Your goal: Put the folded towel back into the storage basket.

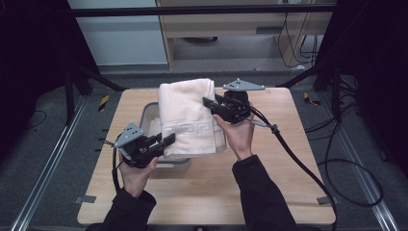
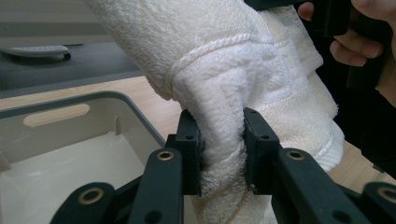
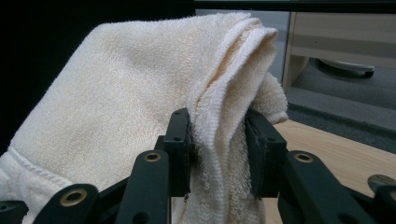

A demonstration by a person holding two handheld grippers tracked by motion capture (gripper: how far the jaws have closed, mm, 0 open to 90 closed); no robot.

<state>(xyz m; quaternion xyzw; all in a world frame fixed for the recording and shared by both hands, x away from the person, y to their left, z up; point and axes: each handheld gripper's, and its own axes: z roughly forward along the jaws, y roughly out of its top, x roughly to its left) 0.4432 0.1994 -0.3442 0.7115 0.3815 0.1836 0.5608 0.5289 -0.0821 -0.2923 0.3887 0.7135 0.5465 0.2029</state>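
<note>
We are holding a folded cream terry towel (image 1: 190,118) with a woven key-pattern band off the table, between our two grippers. It is hanging over a shallow grey plastic bin (image 1: 150,114) that is sitting on the light wooden tabletop (image 1: 269,178). In the high view the towel is covering most of the bin, so that the bin's far-left corner and a strip of its near rim are the parts still showing.

Our left gripper (image 1: 166,141) is biting the towel's near-left corner. In the left gripper view its two black jaws are pressing in on a thick bunch of the white-looking pile (image 2: 223,140), the cloth bulging out above and below the pads. Beside the jaws in that view we are seeing the inside of the bin (image 2: 70,168), with a slotted handle hole in its wall.

Our right gripper (image 1: 209,103) is pinching the towel's right edge near the far end. In the right gripper view its jaws are clamping several folded layers of the hem (image 3: 219,140), and the rest of the towel is rising in a broad slope to the left of them.

Our left hand (image 1: 134,175) and right hand (image 1: 240,137) are gripping the handles, dark sleeves coming in from the bottom. A black cable (image 1: 298,159) is trailing from the right gripper across the table and off its near-right corner.
</note>
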